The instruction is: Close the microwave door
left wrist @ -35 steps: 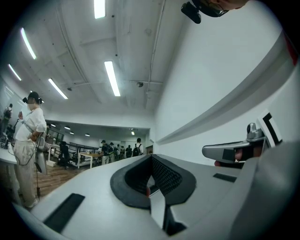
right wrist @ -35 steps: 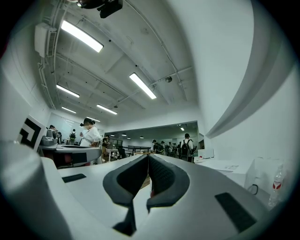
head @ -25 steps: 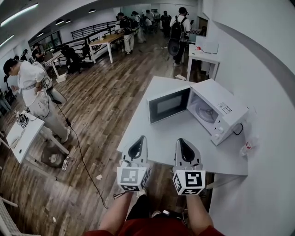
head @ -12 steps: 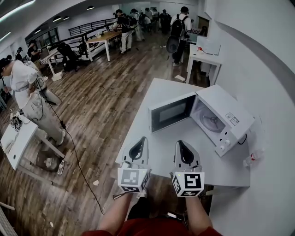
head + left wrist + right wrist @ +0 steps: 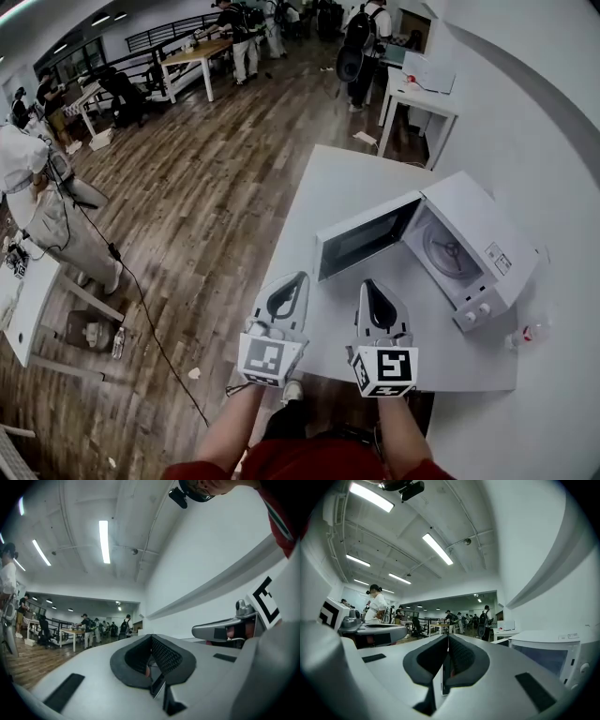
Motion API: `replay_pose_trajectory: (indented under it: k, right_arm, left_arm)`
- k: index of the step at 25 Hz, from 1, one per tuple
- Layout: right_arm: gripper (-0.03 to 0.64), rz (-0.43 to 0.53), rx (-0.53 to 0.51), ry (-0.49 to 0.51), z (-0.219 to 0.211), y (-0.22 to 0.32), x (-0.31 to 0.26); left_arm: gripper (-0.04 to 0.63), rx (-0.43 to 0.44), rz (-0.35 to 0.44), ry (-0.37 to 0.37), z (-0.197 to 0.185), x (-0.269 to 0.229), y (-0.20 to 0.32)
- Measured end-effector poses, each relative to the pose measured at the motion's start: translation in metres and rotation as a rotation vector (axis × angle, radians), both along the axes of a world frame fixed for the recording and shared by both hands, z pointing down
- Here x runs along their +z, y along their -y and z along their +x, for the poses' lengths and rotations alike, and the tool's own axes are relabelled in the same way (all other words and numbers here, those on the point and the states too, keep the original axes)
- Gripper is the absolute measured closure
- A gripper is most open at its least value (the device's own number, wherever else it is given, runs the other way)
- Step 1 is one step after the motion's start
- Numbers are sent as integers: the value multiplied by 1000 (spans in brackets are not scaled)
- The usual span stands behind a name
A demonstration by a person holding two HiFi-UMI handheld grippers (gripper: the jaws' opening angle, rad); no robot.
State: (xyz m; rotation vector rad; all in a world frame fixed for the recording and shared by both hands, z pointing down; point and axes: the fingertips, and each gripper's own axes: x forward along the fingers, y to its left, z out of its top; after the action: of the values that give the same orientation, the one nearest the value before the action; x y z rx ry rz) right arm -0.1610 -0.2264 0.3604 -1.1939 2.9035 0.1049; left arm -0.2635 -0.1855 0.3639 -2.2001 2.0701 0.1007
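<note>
The microwave door stood wide open. Left gripper and right gripper, jaws together and empty, were near the microwave. A hard shove might skid it.

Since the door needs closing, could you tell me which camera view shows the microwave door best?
The head view: the microwave door shows whole, swung wide open. The right gripper view catches the microwave at its edge, door unclear; the left gripper view shows neither.

both forearms reach forward side by side, left hand-held gripper and right hand-held gripper closed, empty.
</note>
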Motion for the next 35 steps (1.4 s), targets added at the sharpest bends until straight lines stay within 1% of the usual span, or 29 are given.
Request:
replay_pose_trajectory:
  k: [5, 9, 15, 16, 17, 19, 21, 25, 28, 30, 32, 35]
  right_arm:
    - [594, -29, 26, -30, -22, 27, 19]
    - [594, -54, 43, -54, -39, 42, 35]
    - [594, -37, 34, -65, -56, 58, 50]
    - [594, -41, 40, -72, -57, 61, 54]
    - [594, -49, 49, -77, -57, 64, 57]
    - [594, -65, 63, -82, -57, 69, 65]
    - [594, -77, 72, -84, -57, 75, 72]
    - [594, -97, 86, -93, -61, 87, 85]
    - [594, -113, 96, -89, -61, 95, 93]
    - [594, -136, 106, -68, -59, 100, 98]
    - [594, -165, 114, -41, -57, 105, 102]
    - [594, -174, 130, -41, -55, 112, 108]
  left_arm:
    - [568, 77, 1, 1, -18, 15, 30]
    - [568, 115, -27, 0, -35, 35, 50]
    - [564, 272, -46, 2, -44, 56, 79]
    - [549, 299, -54, 5, -46, 60, 84]
    - [507, 328, -64, 15, -47, 65, 90]
    - [444, 388, -84, 48, -47, 75, 98]
    - [419, 429, -104, 72, -47, 85, 106]
    - [401, 499, -119, 83, -49, 99, 121]
    - [387, 569, -146, 119, -48, 111, 128]
    - [382, 610, -168, 136, -46, 121, 132]
    - [376, 647, -179, 127, -46, 129, 137]
    - [370, 711, -195, 123, -45, 138, 143]
